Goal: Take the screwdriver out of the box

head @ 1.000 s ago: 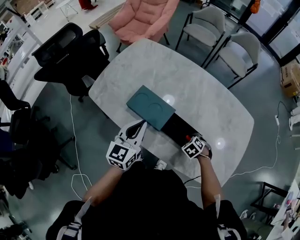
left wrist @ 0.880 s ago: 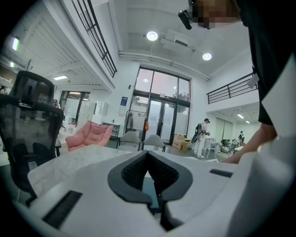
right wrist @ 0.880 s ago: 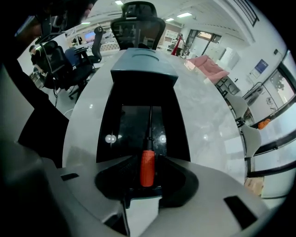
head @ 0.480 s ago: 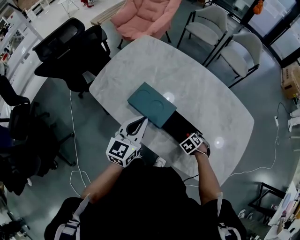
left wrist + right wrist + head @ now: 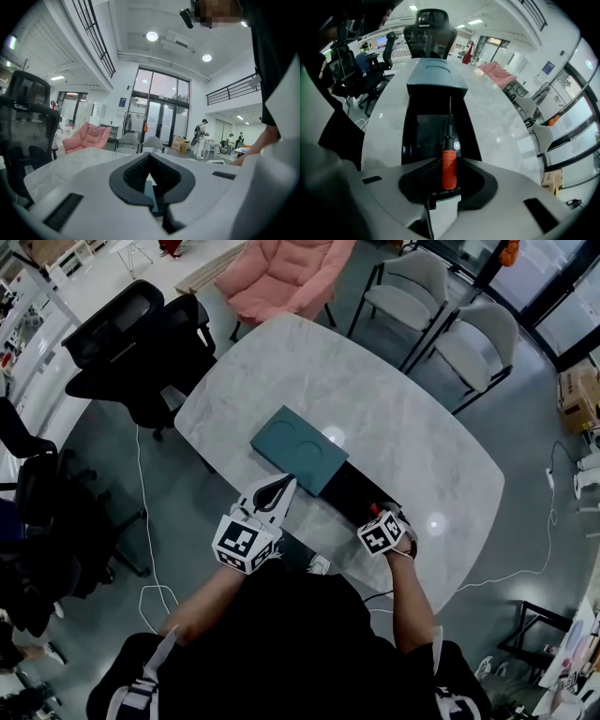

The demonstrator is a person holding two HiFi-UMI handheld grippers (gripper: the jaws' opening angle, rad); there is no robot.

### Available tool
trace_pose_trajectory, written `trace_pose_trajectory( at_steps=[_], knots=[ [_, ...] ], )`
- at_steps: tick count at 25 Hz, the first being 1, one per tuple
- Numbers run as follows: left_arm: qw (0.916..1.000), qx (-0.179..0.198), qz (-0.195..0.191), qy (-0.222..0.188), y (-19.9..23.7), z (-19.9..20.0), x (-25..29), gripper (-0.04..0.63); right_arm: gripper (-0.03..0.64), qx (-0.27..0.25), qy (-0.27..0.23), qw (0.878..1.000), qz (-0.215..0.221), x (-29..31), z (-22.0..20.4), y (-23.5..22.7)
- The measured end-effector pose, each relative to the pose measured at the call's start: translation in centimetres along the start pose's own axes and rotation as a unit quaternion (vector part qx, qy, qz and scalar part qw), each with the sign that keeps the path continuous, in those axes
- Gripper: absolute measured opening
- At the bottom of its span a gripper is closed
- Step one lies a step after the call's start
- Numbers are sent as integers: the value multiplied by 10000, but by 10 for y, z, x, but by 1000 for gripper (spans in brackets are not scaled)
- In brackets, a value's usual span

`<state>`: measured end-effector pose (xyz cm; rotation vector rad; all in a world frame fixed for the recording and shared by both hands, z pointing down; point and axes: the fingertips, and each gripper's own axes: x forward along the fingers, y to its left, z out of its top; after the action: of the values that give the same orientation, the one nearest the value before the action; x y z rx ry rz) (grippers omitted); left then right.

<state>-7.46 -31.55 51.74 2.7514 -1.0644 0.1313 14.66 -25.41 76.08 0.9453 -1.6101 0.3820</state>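
Your right tool [image 5: 449, 164] has just been closing and now clamps the red handle of the screwdriver [image 5: 448, 171]. The screwdriver's shaft reaches forward over the black tray [image 5: 426, 136] of the box, which lies open on the table [image 5: 375, 390]. Your left tool [image 5: 149, 157] has its tips drawn together at the near corner of the teal lid [image 5: 298, 451], which shows through the gap behind them.
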Motion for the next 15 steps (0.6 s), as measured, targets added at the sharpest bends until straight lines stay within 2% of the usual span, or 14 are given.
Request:
trace_pose_trajectory(
  at_steps=[5, 8, 10, 12, 15],
  knots=[
    [10000, 8, -90, 18, -7, -3, 4, 6, 112, 461, -744, 9958, -252, -34, 19, -6],
    [9999, 17, -153, 14, -13, -1, 6, 6, 112, 999, -1421, 9844, -277, -61, 34, -12],
    [9998, 24, -191, 8, -16, 0, 8, 5, 112, 1527, -2098, 9657, -107, -82, 49, -16],
    [9997, 27, -230, 5, -19, 0, 10, 6, 112, 2006, -2770, 9397, 33, -105, 63, -22],
    [9996, 50, -288, -2, -23, 0, 12, 5, 112, 2255, -3511, 9088, 9, -138, 79, -31]
  ],
)
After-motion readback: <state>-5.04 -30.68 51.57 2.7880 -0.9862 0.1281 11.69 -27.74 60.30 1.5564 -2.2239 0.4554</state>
